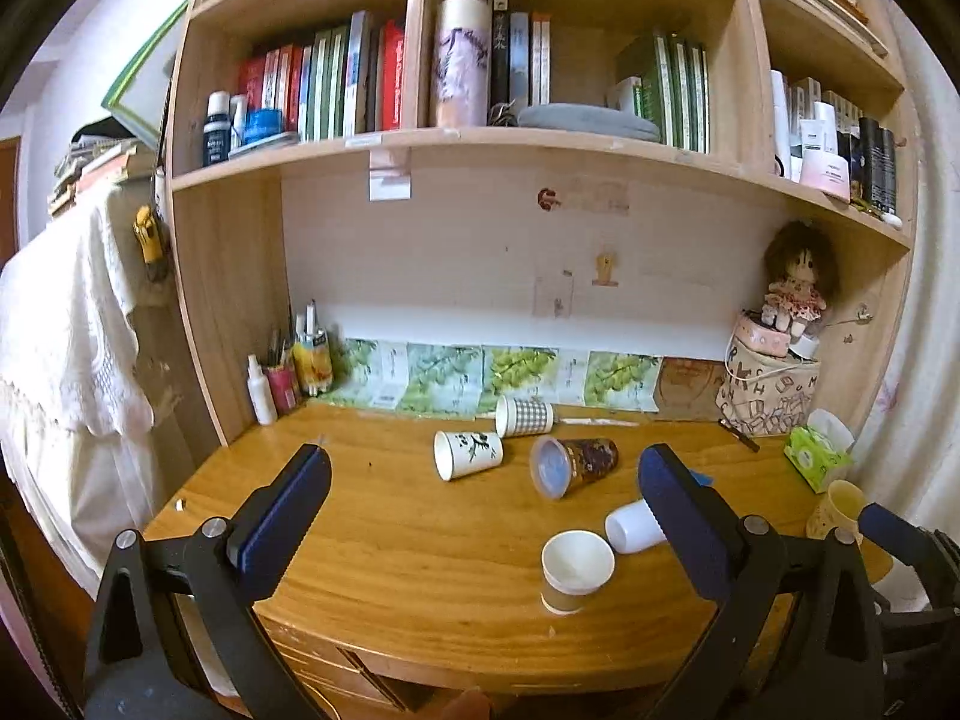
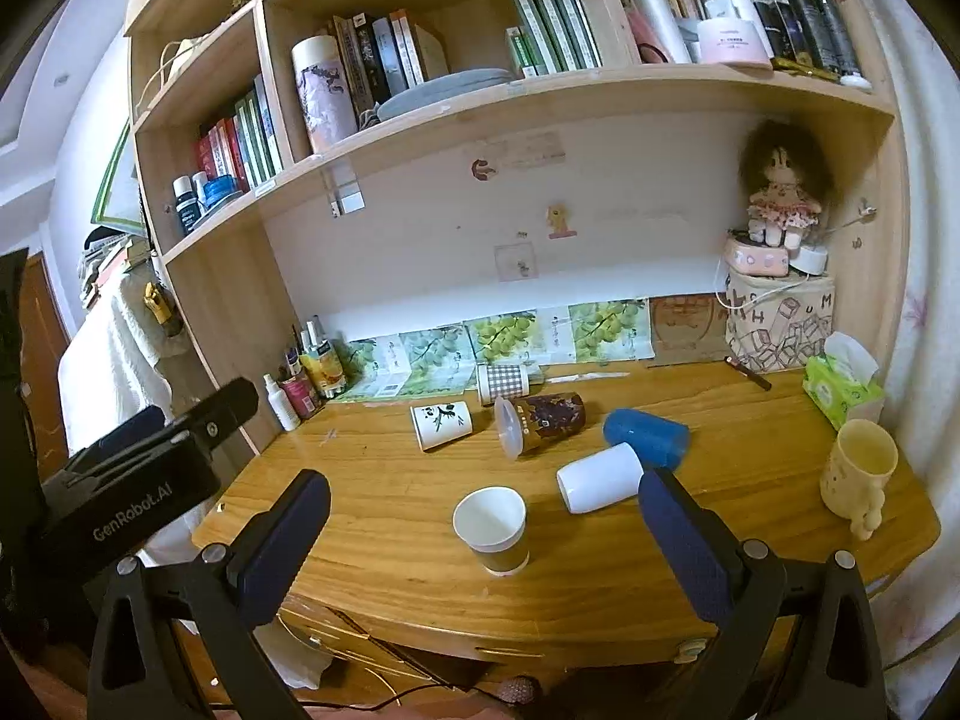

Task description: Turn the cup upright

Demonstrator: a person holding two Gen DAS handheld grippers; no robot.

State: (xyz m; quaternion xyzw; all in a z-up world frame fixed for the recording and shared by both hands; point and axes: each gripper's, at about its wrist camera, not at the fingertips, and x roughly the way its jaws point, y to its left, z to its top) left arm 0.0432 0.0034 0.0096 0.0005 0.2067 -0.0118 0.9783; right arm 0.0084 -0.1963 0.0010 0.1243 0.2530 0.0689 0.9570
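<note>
Several cups lie on their sides on the wooden desk [image 1: 390, 540]: a white cup with a bamboo print [image 1: 468, 454] [image 2: 441, 425], a checked cup [image 1: 524, 416] [image 2: 503, 383], a dark patterned cup [image 1: 573, 465] [image 2: 539, 423], a plain white cup [image 1: 633, 527] [image 2: 600, 478] and a blue cup [image 2: 646, 438]. A paper cup [image 1: 576, 570] [image 2: 492, 528] stands upright near the front edge. My left gripper [image 1: 480, 510] is open and empty above the desk front. My right gripper [image 2: 480, 516] is open and empty, with the upright paper cup between its fingers in view.
A yellow mug [image 2: 859, 474] stands upright at the desk's right edge beside a green tissue pack [image 2: 843, 384]. Bottles and pen holders [image 1: 288, 375] stand at the back left. A printed bag with a doll [image 1: 774, 384] sits back right. Shelves hang above.
</note>
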